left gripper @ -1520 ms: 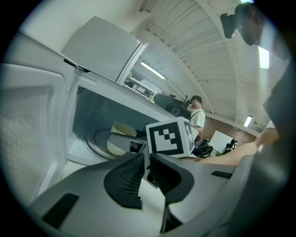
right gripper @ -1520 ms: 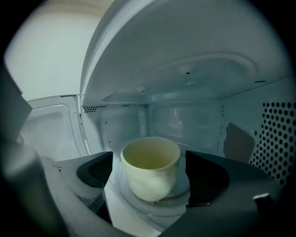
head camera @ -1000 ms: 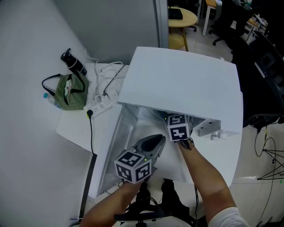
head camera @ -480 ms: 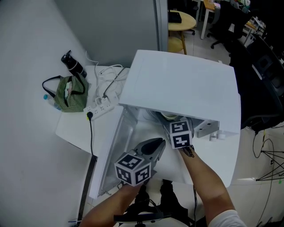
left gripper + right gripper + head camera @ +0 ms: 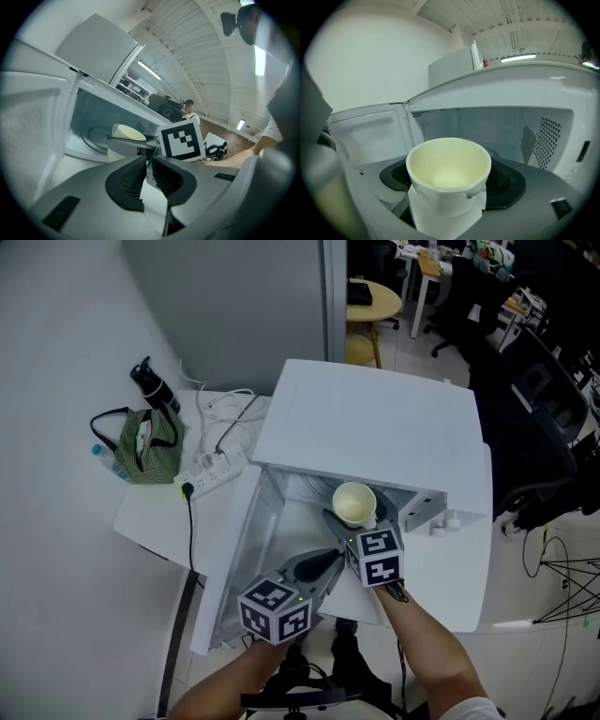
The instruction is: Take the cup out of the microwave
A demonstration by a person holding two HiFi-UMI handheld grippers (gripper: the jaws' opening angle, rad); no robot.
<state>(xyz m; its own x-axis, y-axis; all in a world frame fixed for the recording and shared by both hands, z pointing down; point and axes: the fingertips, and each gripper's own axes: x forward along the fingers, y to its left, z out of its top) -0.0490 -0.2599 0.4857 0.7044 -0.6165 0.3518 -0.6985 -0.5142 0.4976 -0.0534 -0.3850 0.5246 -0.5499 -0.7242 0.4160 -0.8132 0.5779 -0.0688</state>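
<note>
A white table point(image 5: 150, 512) stood against a grey wall, with an open office of dark chairs point(image 5: 525, 399) and a round wooden table point(image 5: 370, 301) beyond. On it sat a white microwave point(image 5: 375, 427), its door point(image 5: 248, 549) swung open just left of the left gripper point(image 5: 330, 557). Farther left of that gripper lay a power strip point(image 5: 211, 470), a green striped bag point(image 5: 150, 451) and a black bottle point(image 5: 155, 383).

Both forearms reached forward from the bottom of the head view, the grippers side by side and tilted slightly down toward the oven mouth. The right gripper point(image 5: 349, 524) was clamped on the cream cup point(image 5: 354, 504), which stood upright between its jaws, just in front of the cavity opening. The left gripper's jaws were drawn together with nothing between them, its tips just beside the right gripper's marker cube point(image 5: 378, 557).

The right gripper view alone showed the cup point(image 5: 448, 168) to be empty, with the grey cavity and perforated side wall point(image 5: 547, 136) behind it. The left gripper view showed the cup point(image 5: 129, 133) from the side, one right jaw across its wall, the turntable point(image 5: 93, 138) beyond, and the ceiling lights overhead.
</note>
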